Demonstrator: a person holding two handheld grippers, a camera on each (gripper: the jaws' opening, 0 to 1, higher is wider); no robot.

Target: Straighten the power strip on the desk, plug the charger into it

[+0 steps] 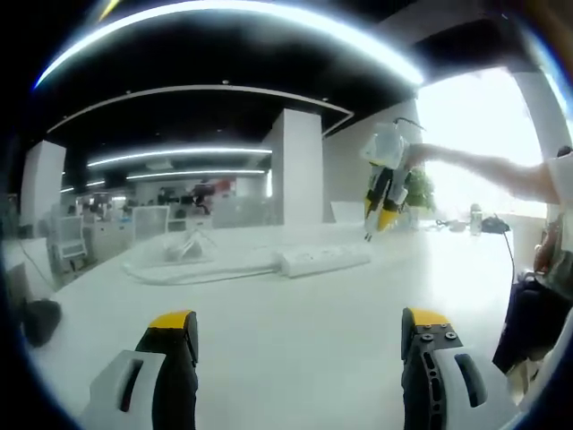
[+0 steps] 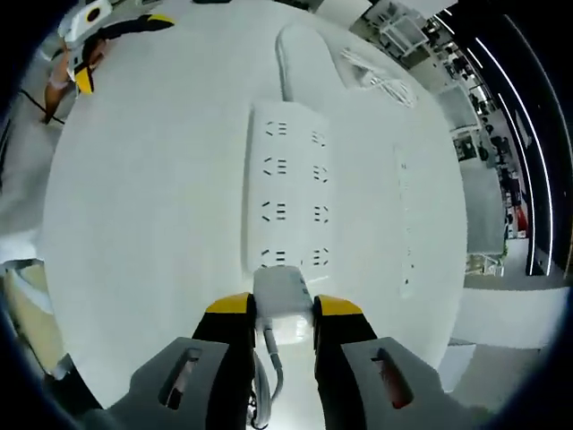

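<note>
A white power strip (image 1: 322, 260) lies flat on the white desk (image 1: 286, 340), its cord (image 1: 179, 270) trailing left. My left gripper (image 1: 300, 327) is open and low over the bare desk, well short of the strip. In the right gripper view I look down the strip (image 2: 286, 179) lengthwise. My right gripper (image 2: 282, 309) is shut on a white charger (image 2: 282, 291) at the strip's near end; its cable (image 2: 269, 358) hangs between the jaws. Whether the prongs are in a socket is hidden. From the left gripper view, the right gripper (image 1: 383, 193) hangs over the strip's right end.
A loose white cable bundle (image 2: 376, 81) lies past the strip's far end. The person's arm (image 1: 483, 166) reaches in from the right, body (image 1: 537, 313) at the desk's right edge. A dark object (image 1: 36, 318) sits at the left edge. Small items (image 1: 483, 224) stand far right.
</note>
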